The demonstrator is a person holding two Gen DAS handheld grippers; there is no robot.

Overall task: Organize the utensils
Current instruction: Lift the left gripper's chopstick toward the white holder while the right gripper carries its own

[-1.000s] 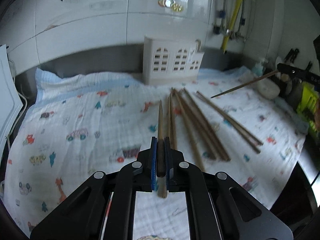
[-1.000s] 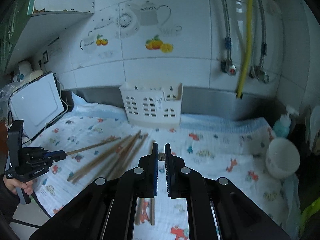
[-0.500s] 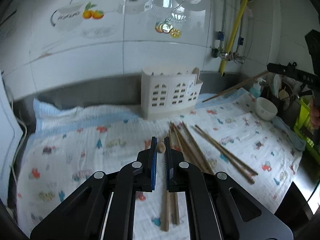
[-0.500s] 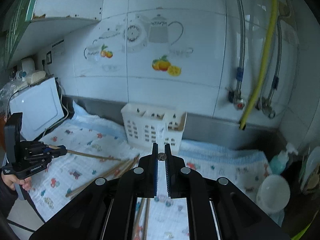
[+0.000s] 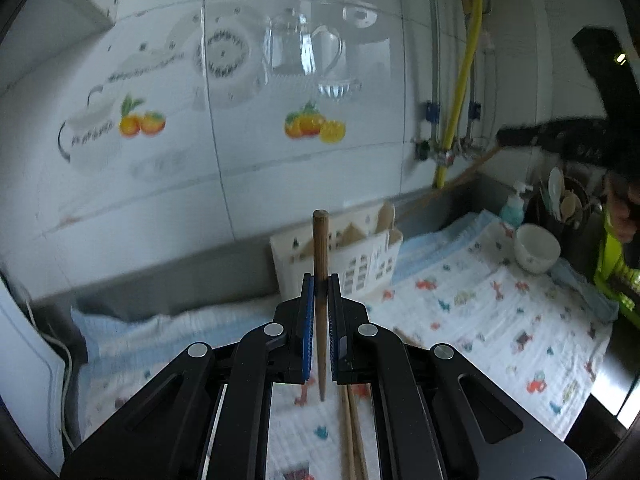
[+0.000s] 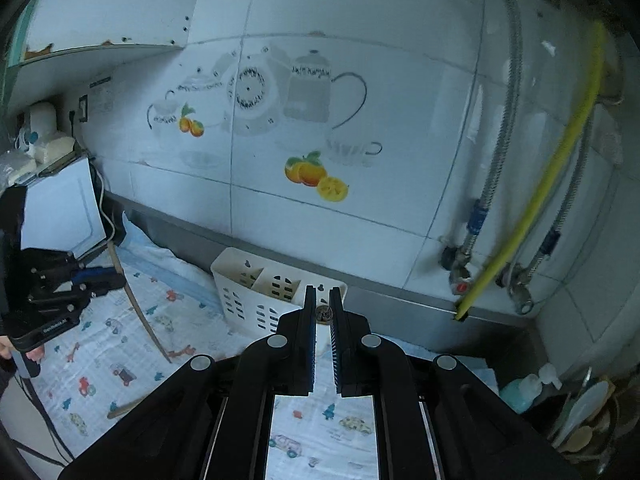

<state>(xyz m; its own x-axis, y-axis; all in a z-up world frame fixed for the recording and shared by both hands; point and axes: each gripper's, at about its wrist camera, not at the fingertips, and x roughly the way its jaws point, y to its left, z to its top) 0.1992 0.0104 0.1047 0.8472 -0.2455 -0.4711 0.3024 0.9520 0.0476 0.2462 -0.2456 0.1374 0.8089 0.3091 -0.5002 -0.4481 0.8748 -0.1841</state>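
Note:
My left gripper (image 5: 320,282) is shut on a wooden chopstick (image 5: 320,248) that stands nearly upright between its blue pads, above the printed cloth (image 5: 480,320). Just behind it is the white utensil holder (image 5: 360,260), which holds a few wooden pieces. My right gripper (image 6: 322,300) is shut on another chopstick (image 6: 322,313), seen end-on, with the holder (image 6: 256,292) right behind its tips. Each wrist view shows the other gripper in the air: the right gripper (image 5: 504,138) with its chopstick (image 5: 460,176), the left gripper (image 6: 112,278) with its chopstick (image 6: 138,308).
More chopsticks (image 5: 352,432) lie on the cloth below the left gripper, one (image 6: 120,410) at the cloth's left side. A white bowl (image 5: 536,246), a soap bottle (image 6: 520,394) and a utensil pot (image 5: 564,200) stand at the right. A yellow hose (image 6: 532,208) and pipes run down the tiled wall.
Both grippers have lifted off the cloth with their chopsticks and come closer to the white holder. The left chopstick now stands upright in the jaws instead of pointing forward.

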